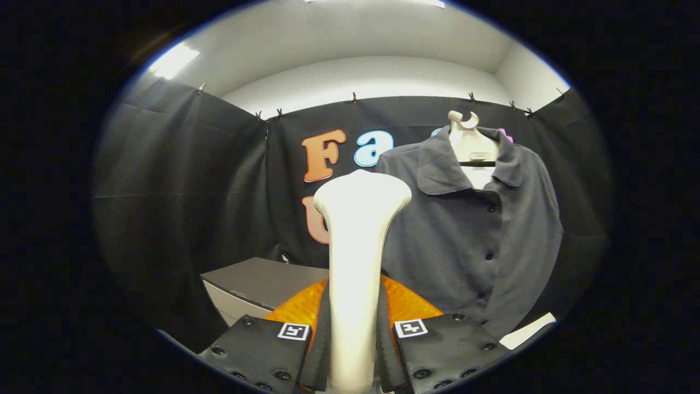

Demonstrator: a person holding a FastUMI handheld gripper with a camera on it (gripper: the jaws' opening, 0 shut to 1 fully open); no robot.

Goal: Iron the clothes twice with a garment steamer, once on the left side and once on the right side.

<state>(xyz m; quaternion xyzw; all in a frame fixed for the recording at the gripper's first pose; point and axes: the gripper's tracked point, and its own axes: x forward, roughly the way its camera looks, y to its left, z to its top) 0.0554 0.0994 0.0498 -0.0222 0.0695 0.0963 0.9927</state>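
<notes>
A white garment steamer stands upright between my fingers, its handle pinched on both sides and its wide head rising just ahead of me. My gripper is shut on that handle. Beyond the steamer and to its right hangs a dark grey buttoned shirt on a pale mannequin-style hanger, collar open, front facing me. The steamer head sits beside the shirt's left edge; whether it touches the cloth I cannot tell.
A grey box or low table sits behind and to the left of the steamer. An orange ribbed surface shows just behind my fingers. A white strip lies below the shirt's hem at the right.
</notes>
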